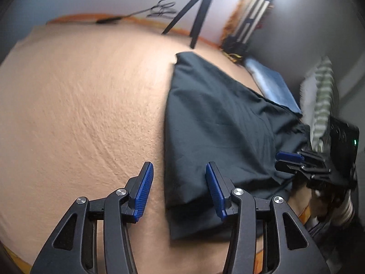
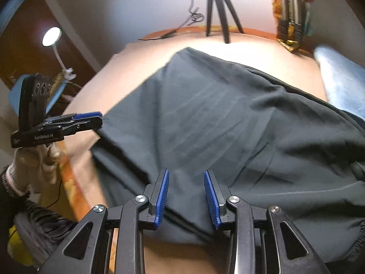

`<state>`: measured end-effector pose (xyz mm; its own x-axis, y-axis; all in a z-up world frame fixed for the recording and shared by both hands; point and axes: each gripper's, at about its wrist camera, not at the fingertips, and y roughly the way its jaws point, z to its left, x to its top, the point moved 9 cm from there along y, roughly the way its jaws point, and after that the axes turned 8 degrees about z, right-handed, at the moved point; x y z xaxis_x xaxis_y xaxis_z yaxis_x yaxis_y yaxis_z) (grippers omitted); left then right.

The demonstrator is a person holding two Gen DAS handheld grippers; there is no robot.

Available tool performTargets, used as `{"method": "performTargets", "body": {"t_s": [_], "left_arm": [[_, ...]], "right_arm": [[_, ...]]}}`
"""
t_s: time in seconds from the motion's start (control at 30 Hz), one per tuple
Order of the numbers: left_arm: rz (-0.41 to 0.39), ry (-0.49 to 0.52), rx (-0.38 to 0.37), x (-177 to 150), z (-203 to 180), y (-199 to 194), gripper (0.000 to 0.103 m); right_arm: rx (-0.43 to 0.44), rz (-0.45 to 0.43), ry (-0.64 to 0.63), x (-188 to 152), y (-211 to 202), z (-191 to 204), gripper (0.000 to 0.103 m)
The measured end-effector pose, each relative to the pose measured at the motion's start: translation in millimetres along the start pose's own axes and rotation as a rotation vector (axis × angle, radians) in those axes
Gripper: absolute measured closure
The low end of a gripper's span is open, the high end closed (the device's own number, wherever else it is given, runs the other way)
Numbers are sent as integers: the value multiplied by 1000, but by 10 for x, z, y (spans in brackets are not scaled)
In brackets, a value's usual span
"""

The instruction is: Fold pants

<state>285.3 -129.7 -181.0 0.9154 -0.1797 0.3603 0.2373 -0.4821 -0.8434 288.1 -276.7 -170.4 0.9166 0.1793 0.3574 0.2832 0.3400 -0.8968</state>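
Note:
Dark green-black pants (image 1: 216, 123) lie folded on a peach-coloured sheet (image 1: 79, 102). My left gripper (image 1: 179, 171) is open, hovering over the pants' near left edge, holding nothing. My right gripper (image 2: 186, 178) is open over the near part of the pants (image 2: 216, 123), empty. The right gripper also shows in the left wrist view (image 1: 289, 159) at the pants' right side. The left gripper shows in the right wrist view (image 2: 91, 119) at the pants' left edge.
A black tripod (image 1: 194, 16) stands at the far edge of the sheet. A blue garment (image 1: 271, 82) lies at the far right. A striped cloth (image 1: 324, 96) is at the right. A lamp (image 2: 52, 37) glows at the left.

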Motion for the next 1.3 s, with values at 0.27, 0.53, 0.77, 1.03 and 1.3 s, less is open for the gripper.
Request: {"method": "performTargets", "body": {"t_s": [0.27,0.53,0.77,1.03,1.3], "left_arm": [[23,-3,-41,-18,-126,128,99],[-37,-10,-47,13,-82,-81,100],[-53,46,-31,35,-287,-83,100],[-34,66,-43,-33,-348,13,100],[-39,102,-78,-19,-494,9,100]], "right_arm": [[-120,-5,107,-44,-6,-487,68],[-184,-7,158,-8,-39,-710,69],[26,-54,174,344,-217,-309,55],[160,-1,102,1176,32,413,43],[8,163,96,1578,808,749,44]]}}
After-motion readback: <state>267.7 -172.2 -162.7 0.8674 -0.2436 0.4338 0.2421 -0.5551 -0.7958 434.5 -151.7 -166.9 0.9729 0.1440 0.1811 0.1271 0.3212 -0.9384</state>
